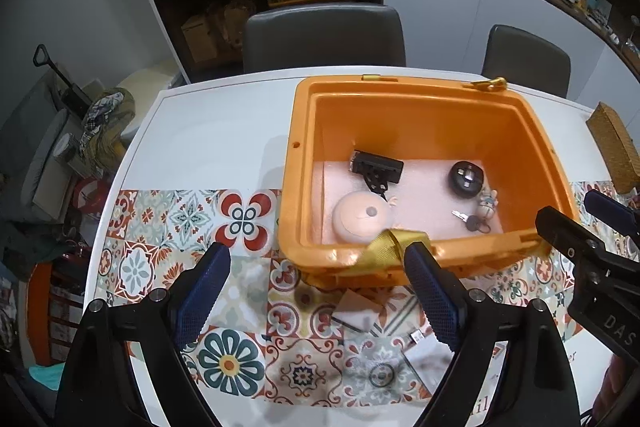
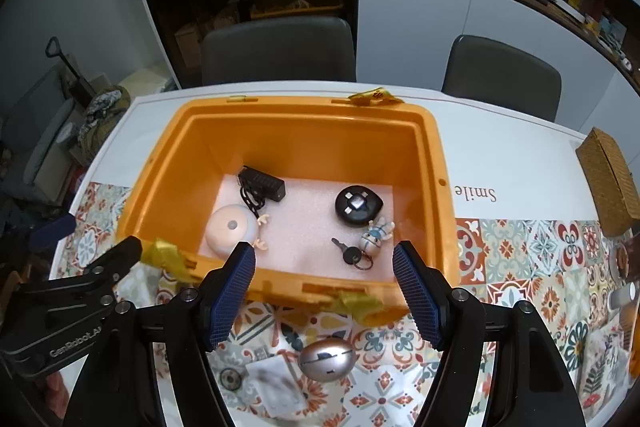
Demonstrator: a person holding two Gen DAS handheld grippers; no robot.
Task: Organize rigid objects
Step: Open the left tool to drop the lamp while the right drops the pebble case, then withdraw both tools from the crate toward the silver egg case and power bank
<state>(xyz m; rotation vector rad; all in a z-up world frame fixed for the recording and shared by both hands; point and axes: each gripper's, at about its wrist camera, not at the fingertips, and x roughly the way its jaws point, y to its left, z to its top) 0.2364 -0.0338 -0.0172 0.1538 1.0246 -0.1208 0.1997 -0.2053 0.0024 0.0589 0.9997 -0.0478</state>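
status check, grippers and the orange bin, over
Left gripper open, right gripper open, both empty. Orange bin holds key. Silver egg-shaped item outside. Nothing blocking.

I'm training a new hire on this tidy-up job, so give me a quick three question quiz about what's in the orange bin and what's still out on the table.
1. True or false: the key lies inside the orange bin.
2. Multiple choice: the silver egg-shaped object is (A) in the bin, (B) on the patterned mat in front of the bin, (C) held by the right gripper.
3. Fill in: the left gripper is ____ and holds nothing.

Key: 1 true. 2 B. 3 open.
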